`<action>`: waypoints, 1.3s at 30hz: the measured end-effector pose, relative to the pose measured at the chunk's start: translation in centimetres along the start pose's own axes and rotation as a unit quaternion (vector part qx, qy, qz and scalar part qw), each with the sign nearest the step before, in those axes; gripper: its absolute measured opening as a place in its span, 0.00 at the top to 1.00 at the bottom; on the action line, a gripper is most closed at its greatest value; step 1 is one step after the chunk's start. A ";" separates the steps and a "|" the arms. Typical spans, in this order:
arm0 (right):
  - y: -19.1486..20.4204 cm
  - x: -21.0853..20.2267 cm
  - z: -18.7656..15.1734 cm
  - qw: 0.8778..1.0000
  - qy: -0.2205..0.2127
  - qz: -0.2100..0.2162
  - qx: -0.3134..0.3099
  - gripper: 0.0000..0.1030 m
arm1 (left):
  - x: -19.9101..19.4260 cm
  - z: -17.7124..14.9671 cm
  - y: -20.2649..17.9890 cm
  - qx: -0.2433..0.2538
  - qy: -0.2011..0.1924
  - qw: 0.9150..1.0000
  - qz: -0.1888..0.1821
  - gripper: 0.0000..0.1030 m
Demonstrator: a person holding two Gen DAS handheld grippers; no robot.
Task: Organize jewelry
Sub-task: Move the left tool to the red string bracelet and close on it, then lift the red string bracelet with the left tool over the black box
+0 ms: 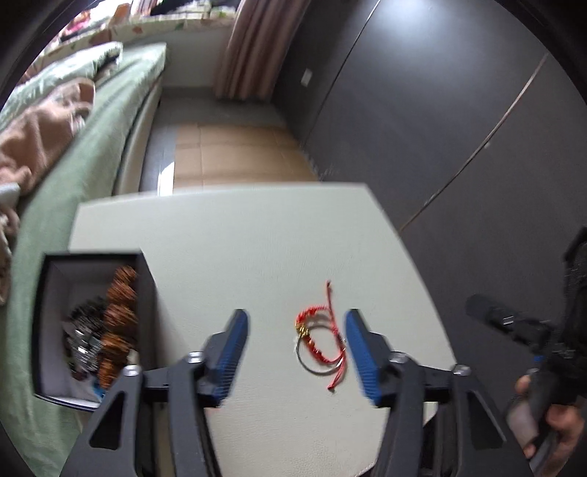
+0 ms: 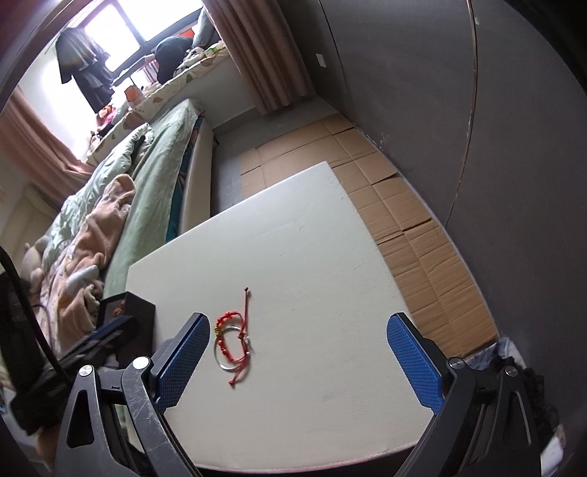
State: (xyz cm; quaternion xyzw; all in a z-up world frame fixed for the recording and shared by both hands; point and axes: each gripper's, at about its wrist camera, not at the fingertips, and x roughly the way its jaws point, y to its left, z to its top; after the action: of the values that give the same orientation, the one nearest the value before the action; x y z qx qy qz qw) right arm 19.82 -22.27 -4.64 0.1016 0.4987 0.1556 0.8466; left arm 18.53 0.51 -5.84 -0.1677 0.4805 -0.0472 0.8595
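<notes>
Two grippers hover over a pale counter (image 2: 301, 264), each with blue-padded fingers spread wide and nothing held. No brand, label or writing can be read anywhere in either view.

The left gripper (image 1: 297, 345) brackets a red cord bracelet (image 1: 321, 330) that lies on the counter tangled with a thin silver bangle (image 1: 312, 361) — the pair sits nearer the gripper's right finger (image 1: 361, 356), not touching it. In the right wrist view the right gripper (image 2: 293, 352) is open wider still; the same red bracelet (image 2: 233, 339) and bangle (image 2: 229, 354) lie lower centre, just beside its left finger (image 2: 183, 357).

At the lower left of the left wrist view a dark open box (image 1: 91, 330) stands on the counter's edge, holding brown beaded pieces (image 1: 119, 319) and darker, silvery items too blurred to name. The right wrist view shows it partly hidden, at lower left.

Beyond the counter — flattened cardboard (image 2: 414, 227) covers the floor, a dark wall (image 2: 513, 146) fills the right side, a bed with green bedding (image 2: 146, 176) runs along the left, and pinkish curtains (image 2: 264, 55) hang at the top by a bright window (image 2: 110, 33).
</notes>
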 end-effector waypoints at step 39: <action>-2.0 -0.1 1.4 1.000 0.004 0.016 0.026 0.05 | -2.3 0.2 -3.7 0.036 -0.058 0.997 0.018 0.94</action>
State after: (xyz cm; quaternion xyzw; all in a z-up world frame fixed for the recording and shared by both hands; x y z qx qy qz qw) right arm 21.30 -24.19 -4.53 0.1308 0.5043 0.1565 0.8391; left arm 17.73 -2.33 -2.66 -0.1302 0.4305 -0.0392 0.8923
